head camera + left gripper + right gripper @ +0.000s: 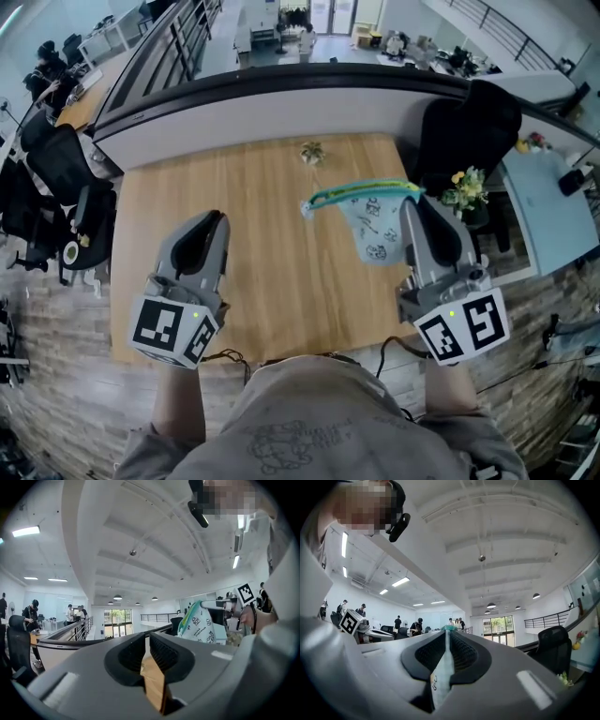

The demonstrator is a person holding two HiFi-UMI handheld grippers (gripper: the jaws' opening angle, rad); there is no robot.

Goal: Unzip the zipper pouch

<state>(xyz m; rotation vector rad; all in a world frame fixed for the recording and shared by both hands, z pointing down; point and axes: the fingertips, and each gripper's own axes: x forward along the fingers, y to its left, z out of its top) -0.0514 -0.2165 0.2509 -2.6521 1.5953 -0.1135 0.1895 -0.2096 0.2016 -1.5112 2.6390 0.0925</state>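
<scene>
My right tool [411, 204] clamps one end of the zipper pouch [377, 230], soft, light cloth hanging limp above the bench [281, 291], while my left tool [212, 220], nearly closed and empty, would best take the small tab [307, 208] at the zipper's free end.

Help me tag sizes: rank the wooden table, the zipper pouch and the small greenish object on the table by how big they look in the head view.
1. wooden table
2. zipper pouch, held up nearer the camera by the right claw, so somewhat enlarged, yet clearly second
3. small greenish object
</scene>
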